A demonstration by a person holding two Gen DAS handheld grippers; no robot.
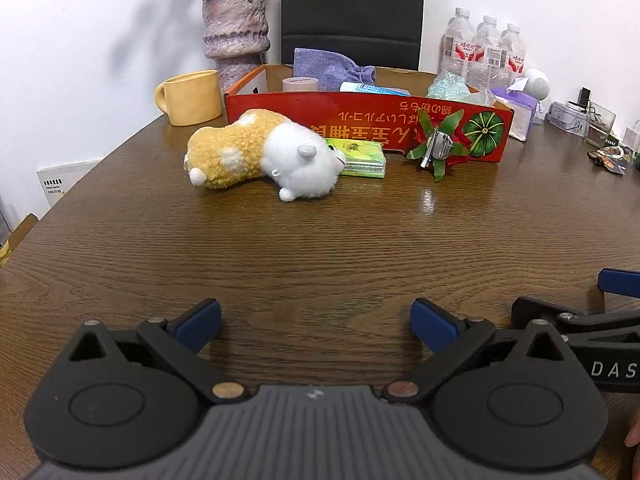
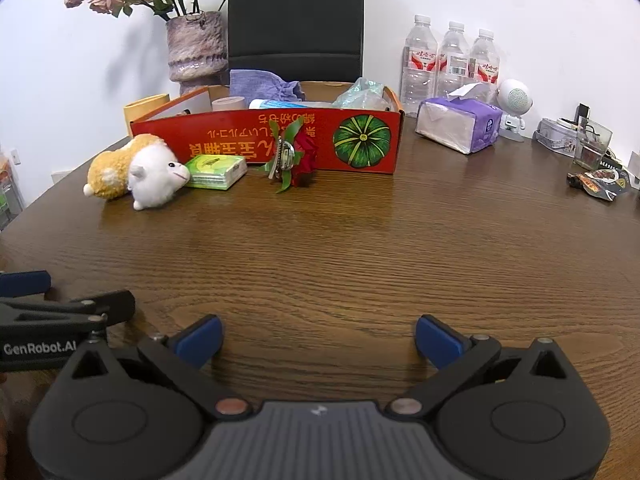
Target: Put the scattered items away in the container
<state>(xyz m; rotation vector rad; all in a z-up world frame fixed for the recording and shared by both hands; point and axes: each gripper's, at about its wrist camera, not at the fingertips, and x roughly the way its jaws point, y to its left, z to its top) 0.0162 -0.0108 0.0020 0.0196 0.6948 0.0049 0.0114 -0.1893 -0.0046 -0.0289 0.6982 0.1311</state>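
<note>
A red cardboard box (image 1: 360,120) (image 2: 240,136) stands at the far side of the brown table and holds a purple pouch (image 1: 328,68), a tape roll, a tube and crumpled plastic. In front of it lie a yellow-and-white plush toy (image 1: 264,156) (image 2: 136,172), a green tissue pack (image 1: 364,158) (image 2: 216,170) and a red-and-green flower clip (image 1: 438,146) (image 2: 292,156). My left gripper (image 1: 316,320) is open and empty, low over the near table. My right gripper (image 2: 318,338) is open and empty beside it, well short of the items.
A yellow mug (image 1: 192,96) and a vase of flowers (image 1: 236,28) stand left of the box. Water bottles (image 2: 452,60), a tissue box (image 2: 460,124), a small white robot figure (image 2: 514,104) and clutter sit to the right. A black chair (image 1: 352,12) is behind.
</note>
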